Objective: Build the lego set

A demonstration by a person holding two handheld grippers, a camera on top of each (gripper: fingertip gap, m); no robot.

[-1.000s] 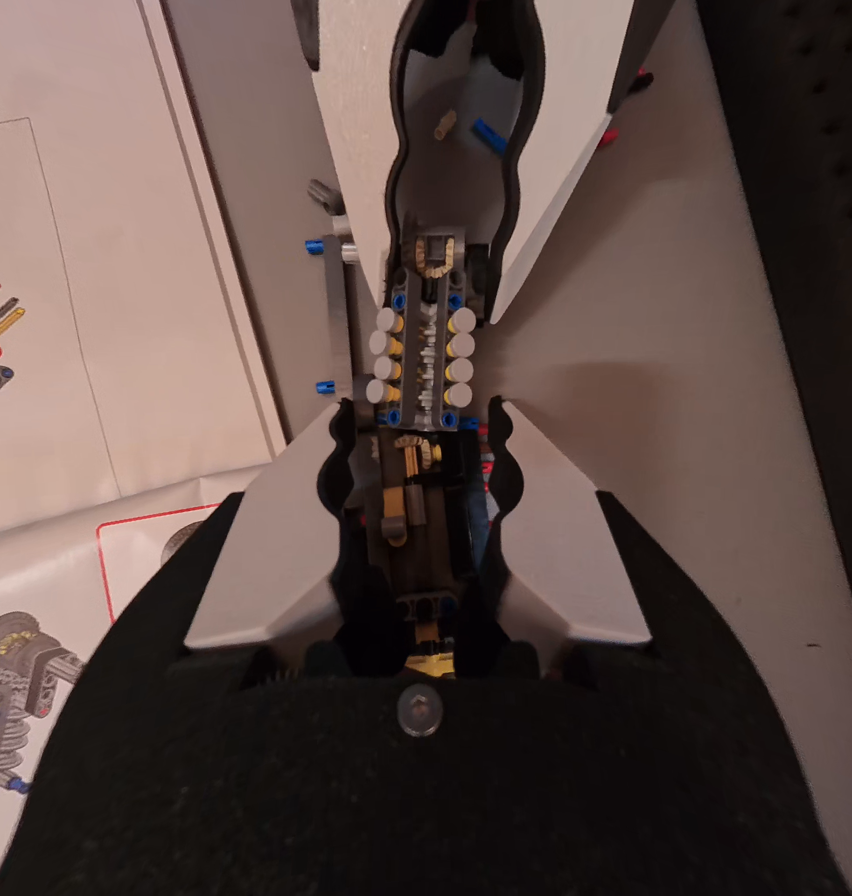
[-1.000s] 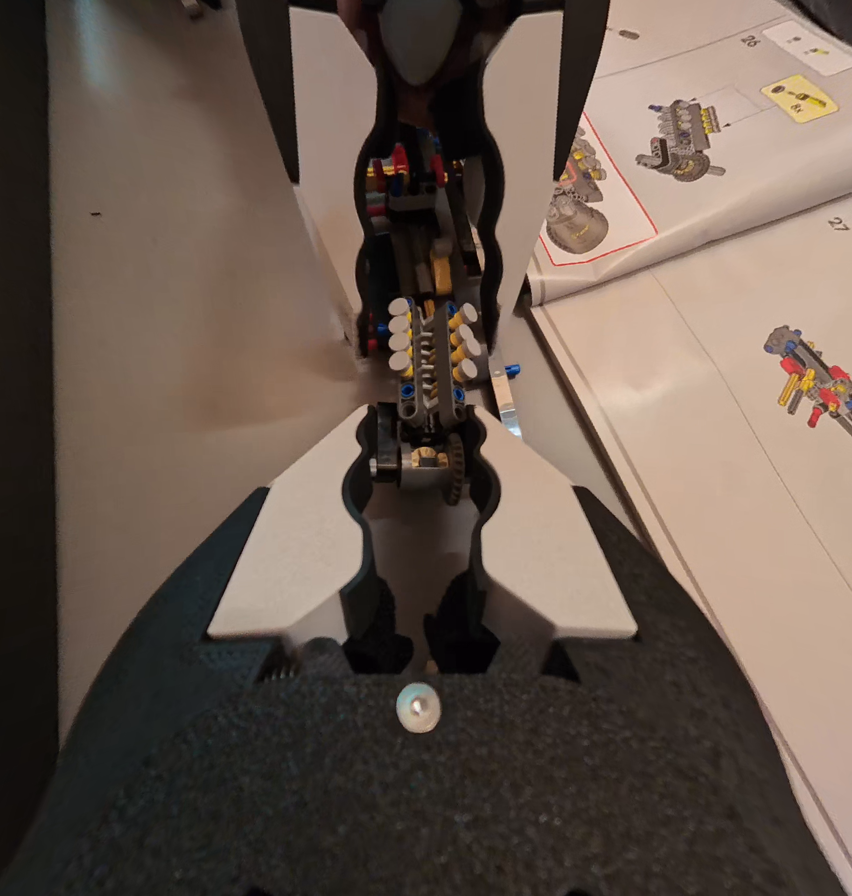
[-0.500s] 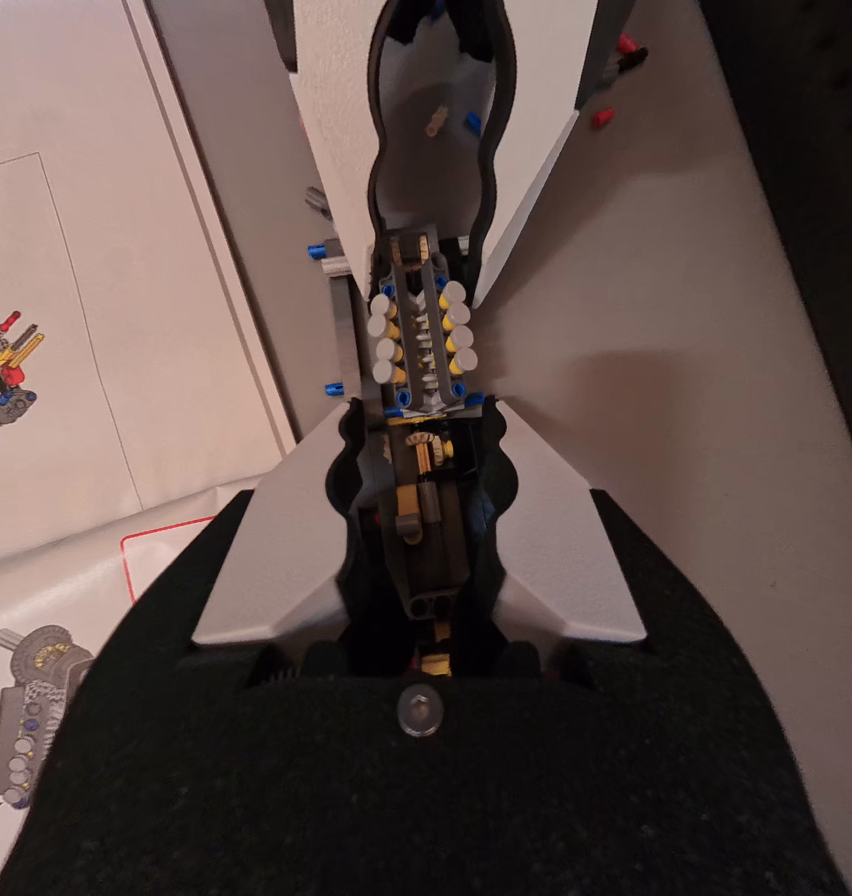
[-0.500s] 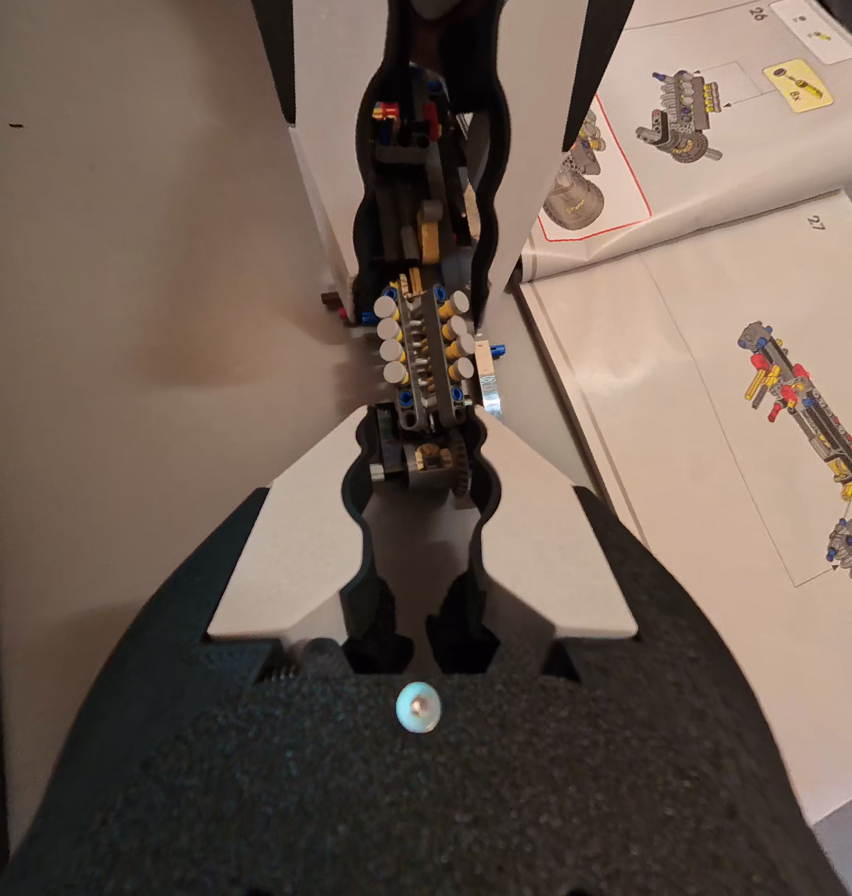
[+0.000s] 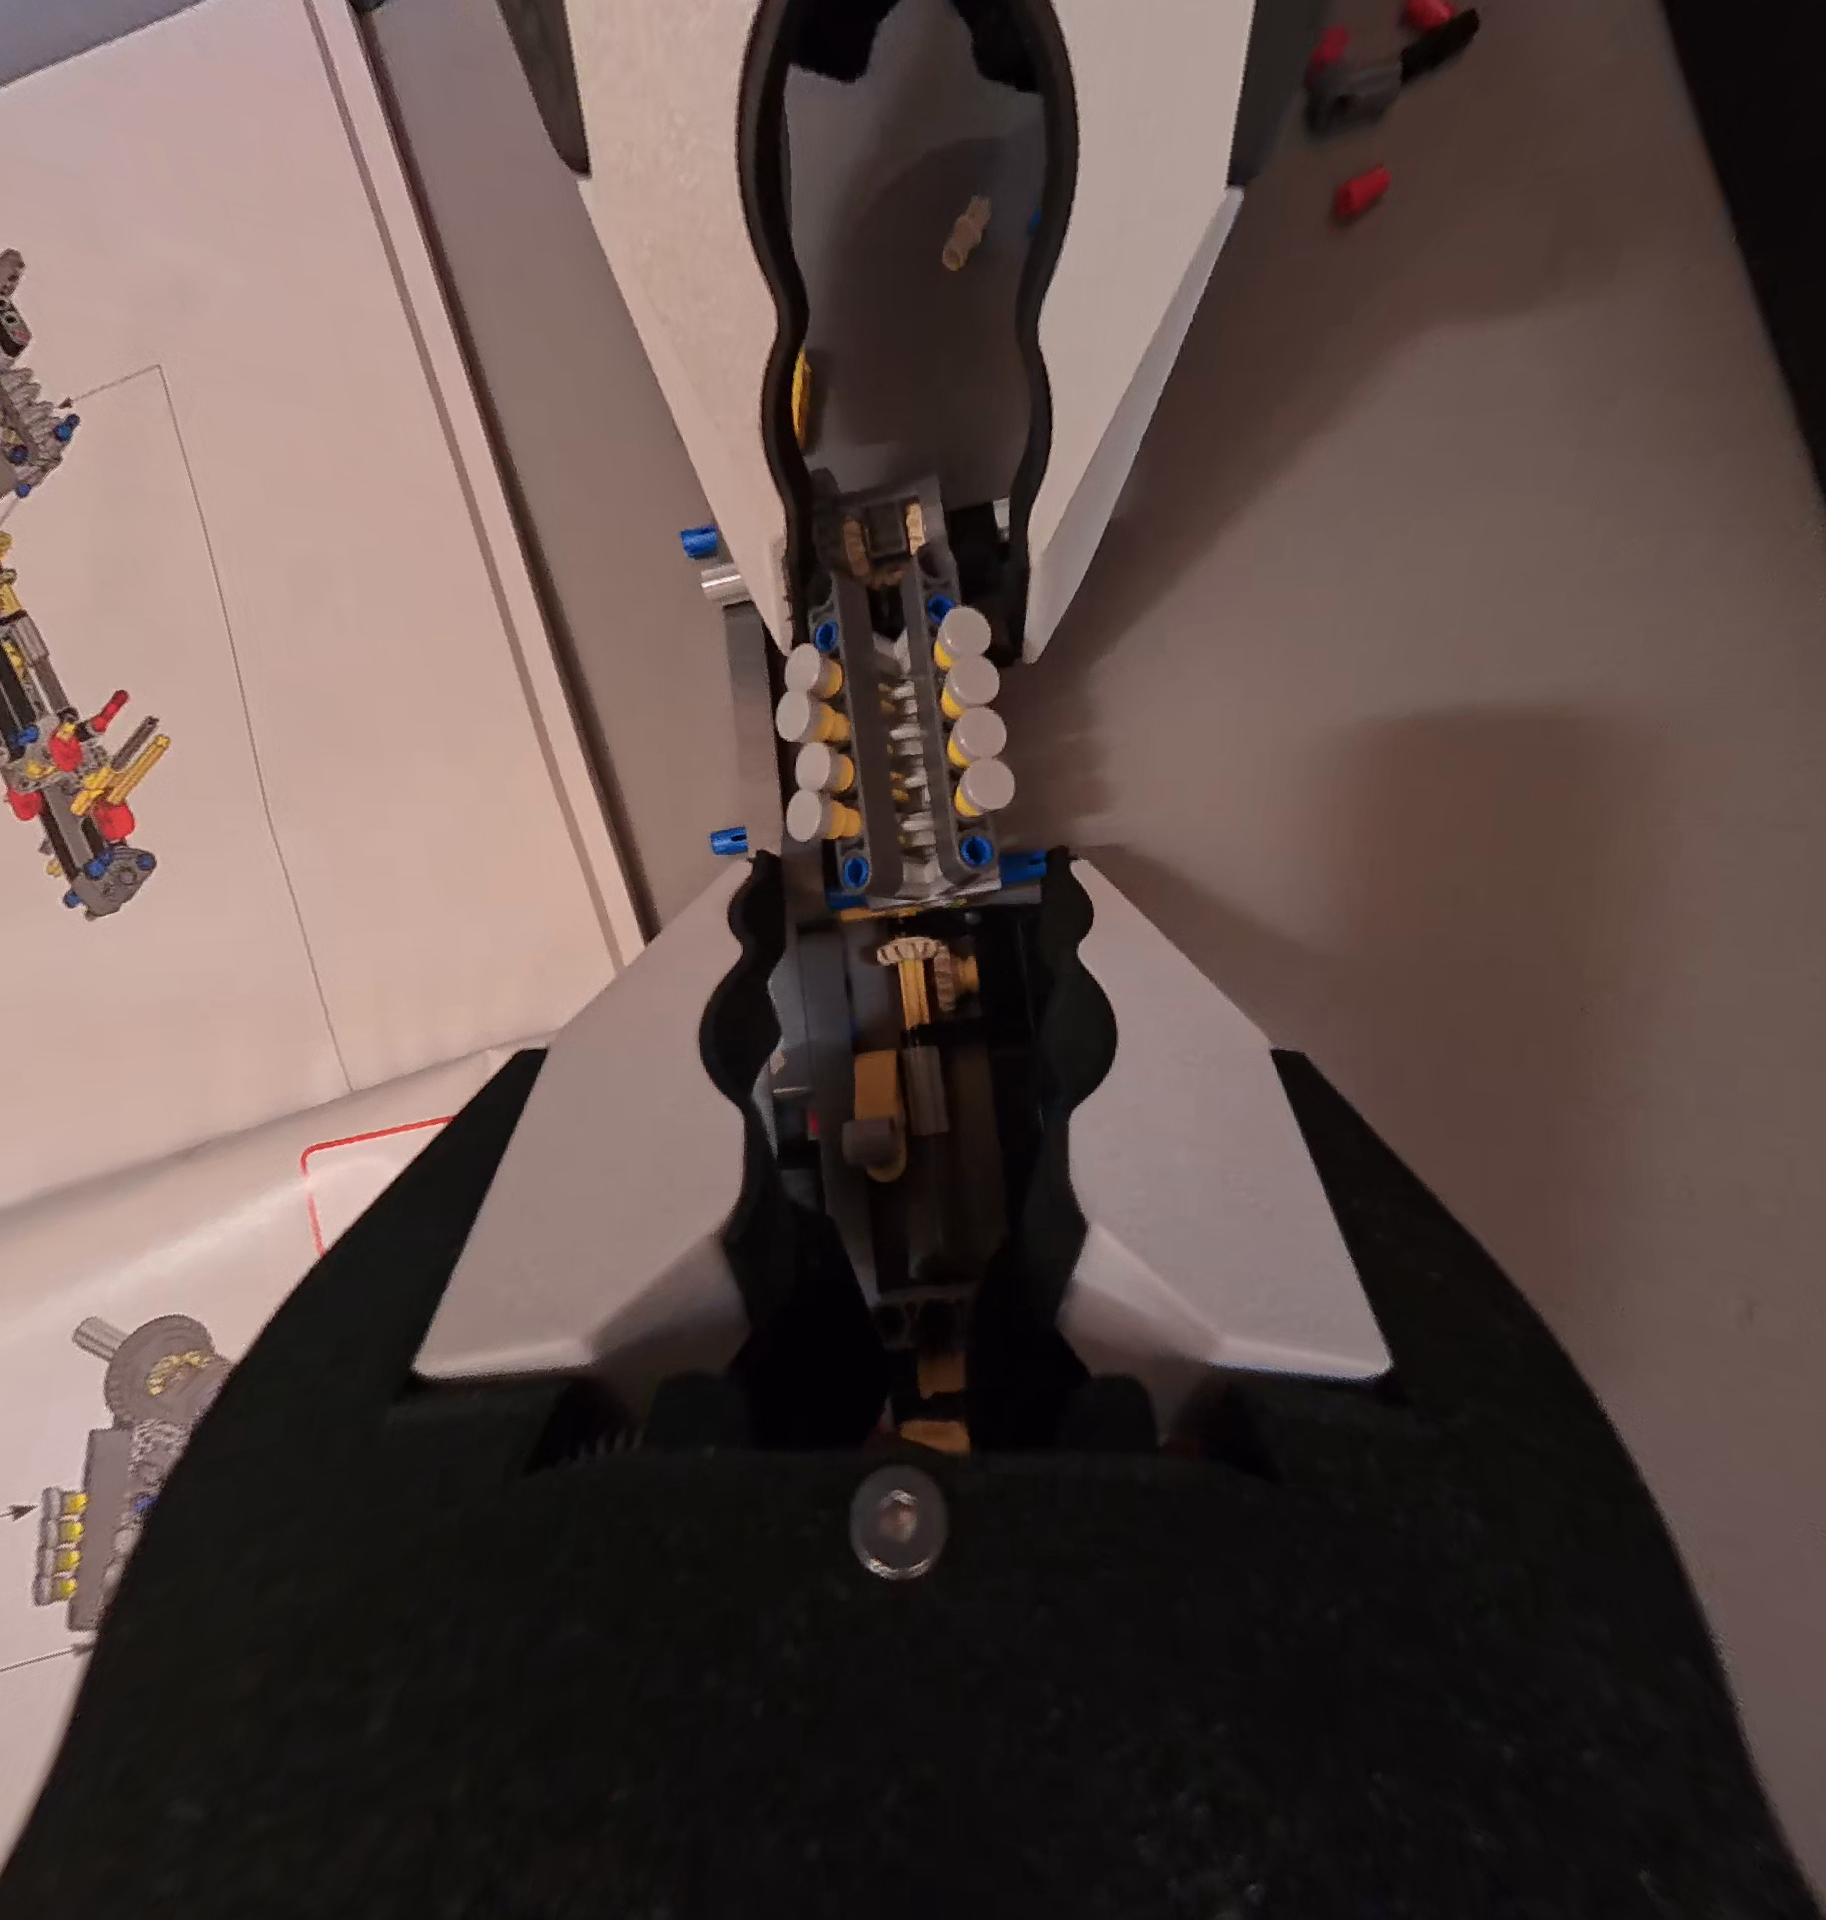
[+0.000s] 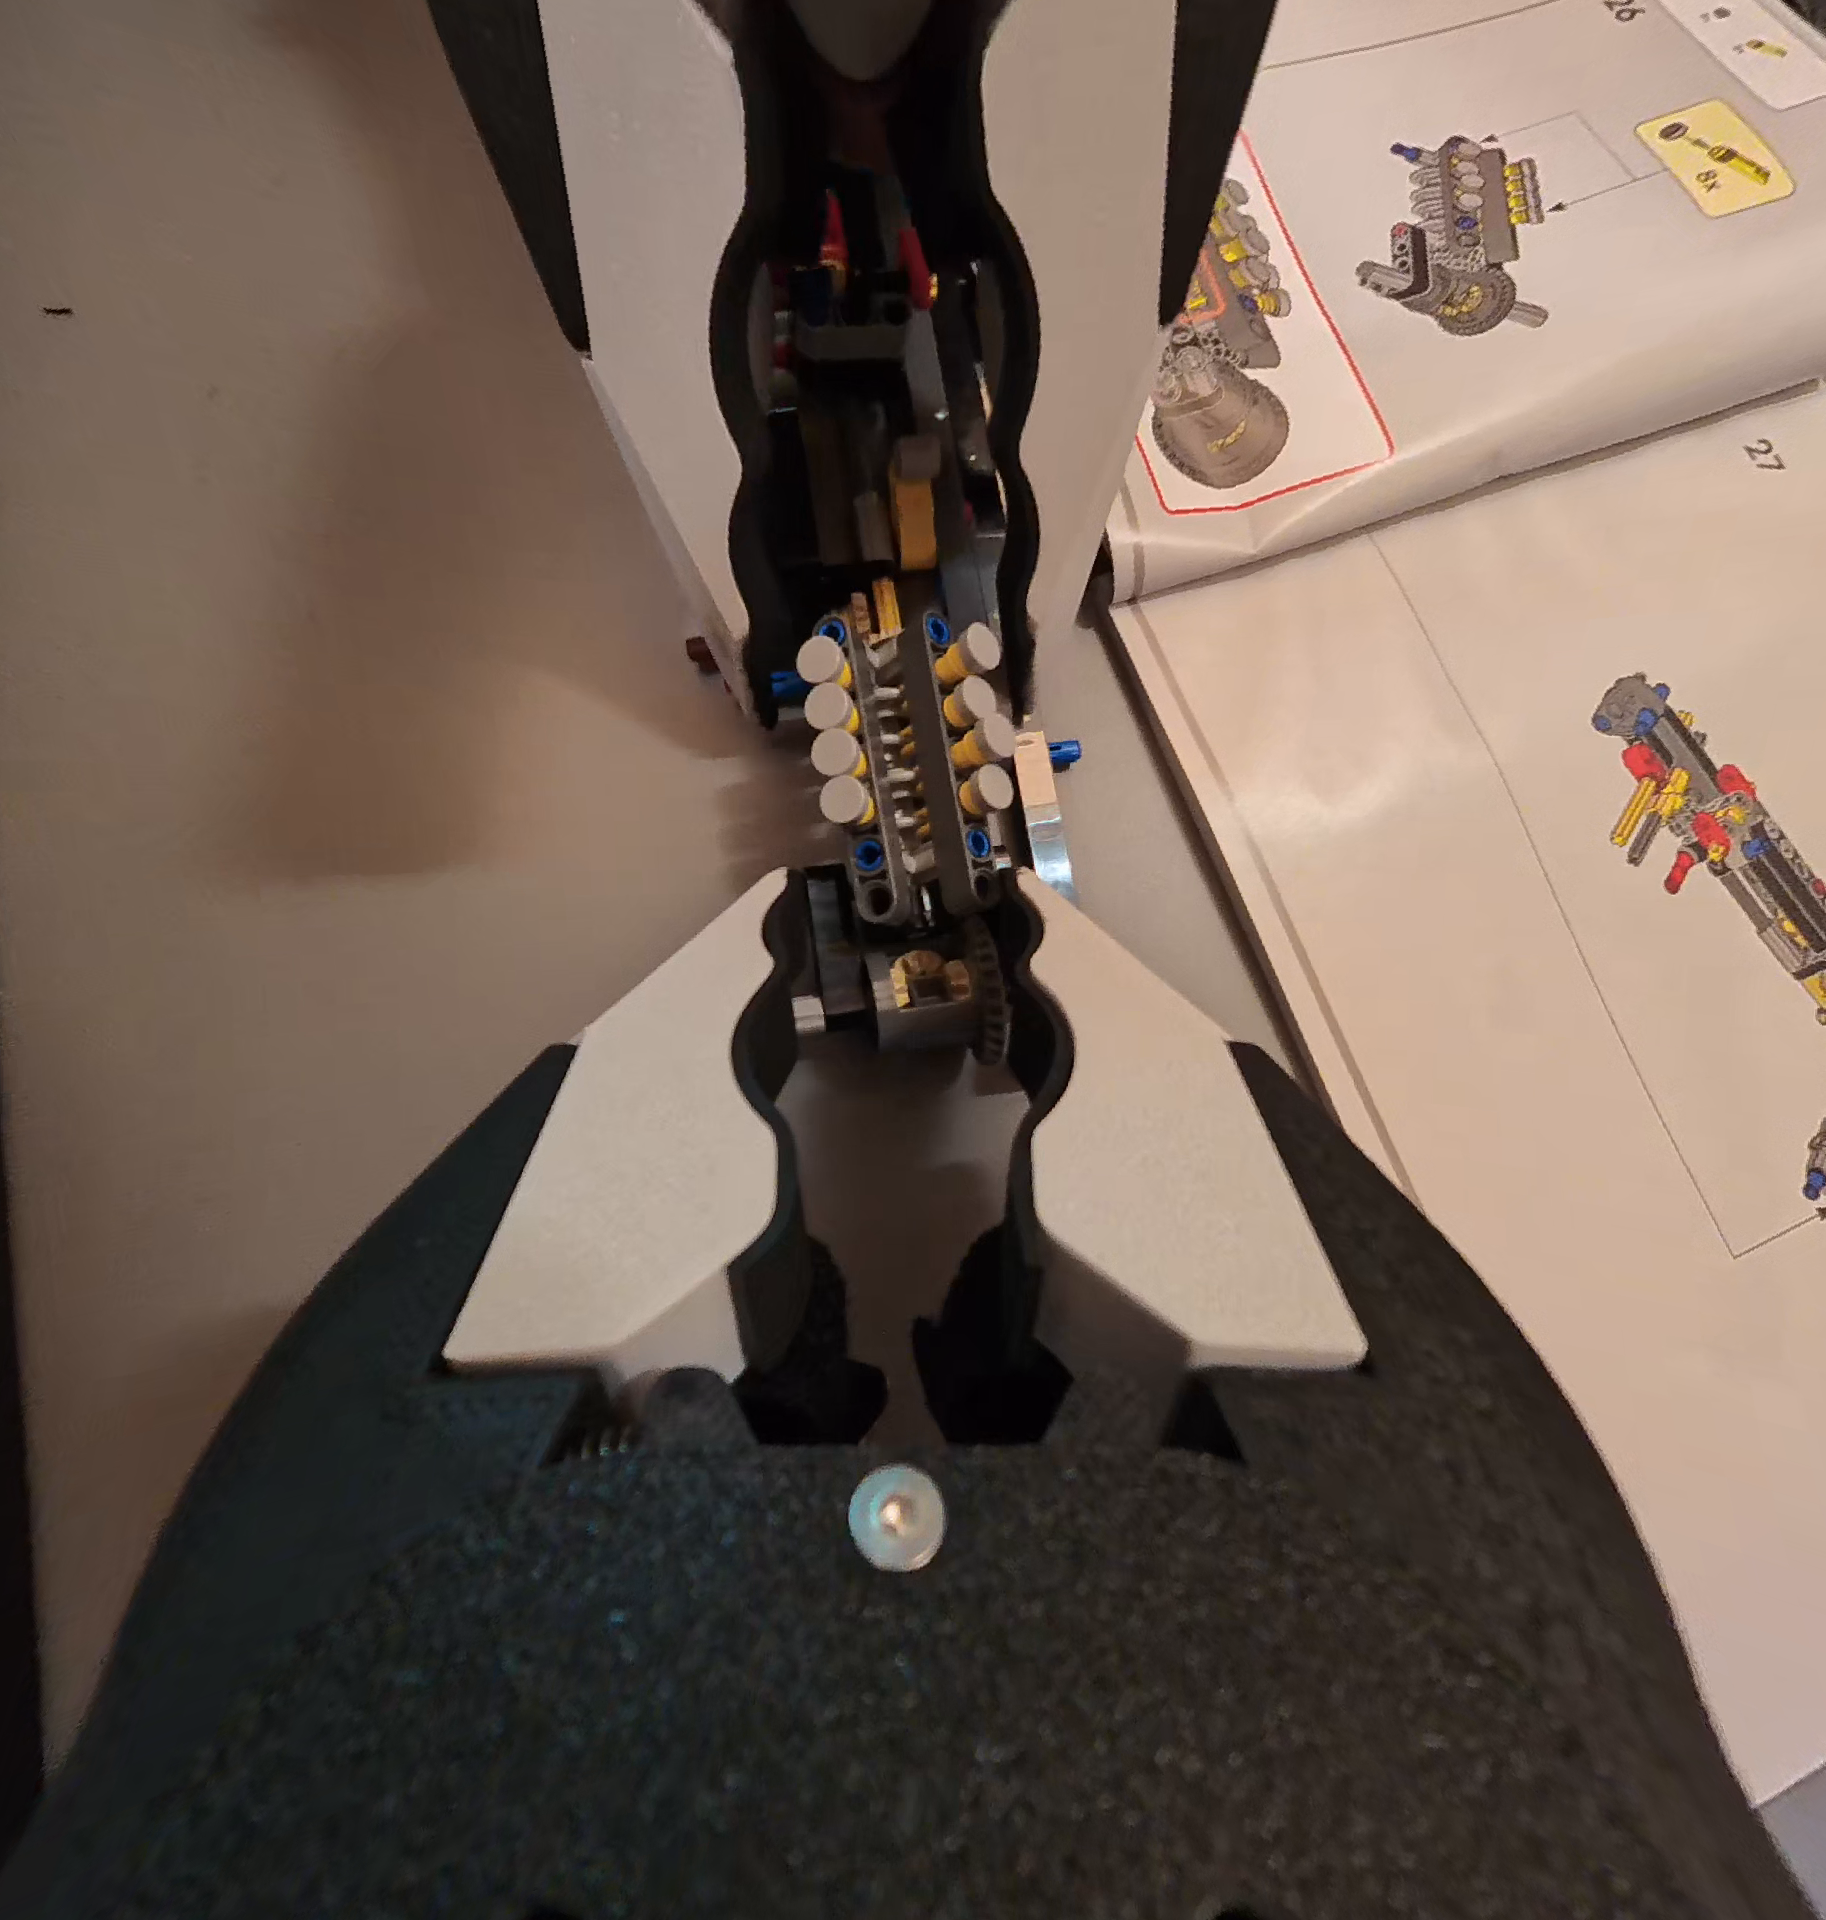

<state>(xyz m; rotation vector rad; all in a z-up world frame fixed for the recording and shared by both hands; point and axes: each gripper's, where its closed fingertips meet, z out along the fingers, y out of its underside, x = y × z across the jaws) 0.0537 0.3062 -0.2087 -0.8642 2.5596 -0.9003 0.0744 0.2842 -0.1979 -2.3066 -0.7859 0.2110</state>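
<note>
My left gripper (image 5: 904, 868) is shut on a long dark Lego chassis (image 5: 919, 1122) with yellow and grey parts, which runs back between its fingers. My right gripper (image 6: 904, 888) faces it and is shut on the gear end (image 6: 919, 992) of a grey engine block (image 6: 904, 758) with white cylinder caps on yellow pins. The engine block (image 5: 898, 748) spans the gap between the two grippers, slightly tilted. Its near end meets the chassis at my left fingertips. The left gripper and chassis (image 6: 878, 436) show at the top of the right wrist view. I cannot tell whether the parts are locked together.
An open instruction booklet (image 5: 161, 623) lies on the pale table beside the grippers, also in the right wrist view (image 6: 1511, 727). A grey beam (image 5: 743, 665) with blue pins (image 5: 727, 840) lies under the engine. Loose red pins (image 5: 1361, 192) and a tan pin (image 5: 966, 234) lie beyond. The tips of one gripper are about 4 cm away from the tips of the other.
The two grippers have closed in on each other. The engine block's end now sits at the left gripper's tips against the chassis, and the block has tilted a little.
</note>
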